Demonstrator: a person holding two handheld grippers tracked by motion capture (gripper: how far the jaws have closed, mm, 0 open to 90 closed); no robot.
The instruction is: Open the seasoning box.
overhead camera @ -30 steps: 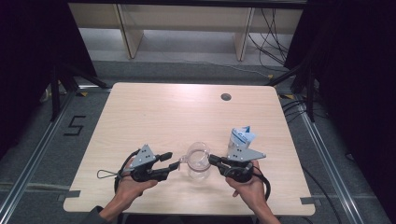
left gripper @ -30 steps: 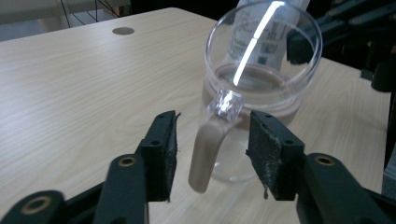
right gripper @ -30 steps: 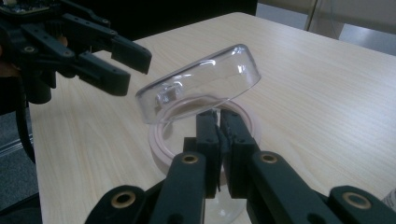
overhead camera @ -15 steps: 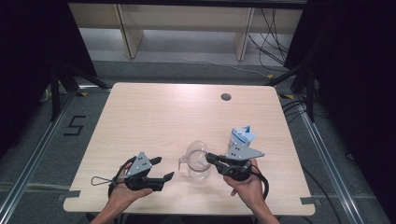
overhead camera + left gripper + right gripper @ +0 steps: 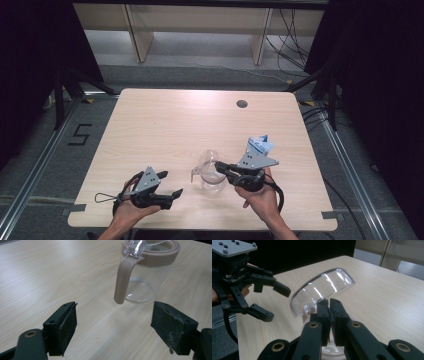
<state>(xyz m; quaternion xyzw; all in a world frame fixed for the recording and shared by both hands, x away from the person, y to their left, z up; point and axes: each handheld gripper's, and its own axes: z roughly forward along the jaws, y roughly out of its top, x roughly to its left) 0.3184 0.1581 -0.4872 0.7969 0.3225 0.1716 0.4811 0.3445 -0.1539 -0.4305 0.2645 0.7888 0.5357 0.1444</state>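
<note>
A clear glass jug [image 5: 214,181] with a beige rim and a beige handle [image 5: 122,280] stands near the table's front edge. Its clear domed lid [image 5: 322,290] is tilted up. My right gripper [image 5: 220,167] reaches in from the right and is shut on the lid's edge [image 5: 329,306]. My left gripper [image 5: 171,183] lies to the left of the jug, apart from it. Its jaws have just been opening and stand wide, with nothing between the pads [image 5: 67,322]. In the left gripper view the handle hangs just beyond the gap. The left gripper [image 5: 278,303] also shows open in the right gripper view.
The light wooden table [image 5: 165,125] has a round dark cable hole [image 5: 242,104] at the back right. Shelving legs and cables stand on the floor beyond the far edge. A blue and white tag [image 5: 261,145] sits on the right gripper.
My left gripper has opened, let go of the jug's handle and drawn back to the left and toward the table's front edge. The right gripper and the raised lid have stayed put.
</note>
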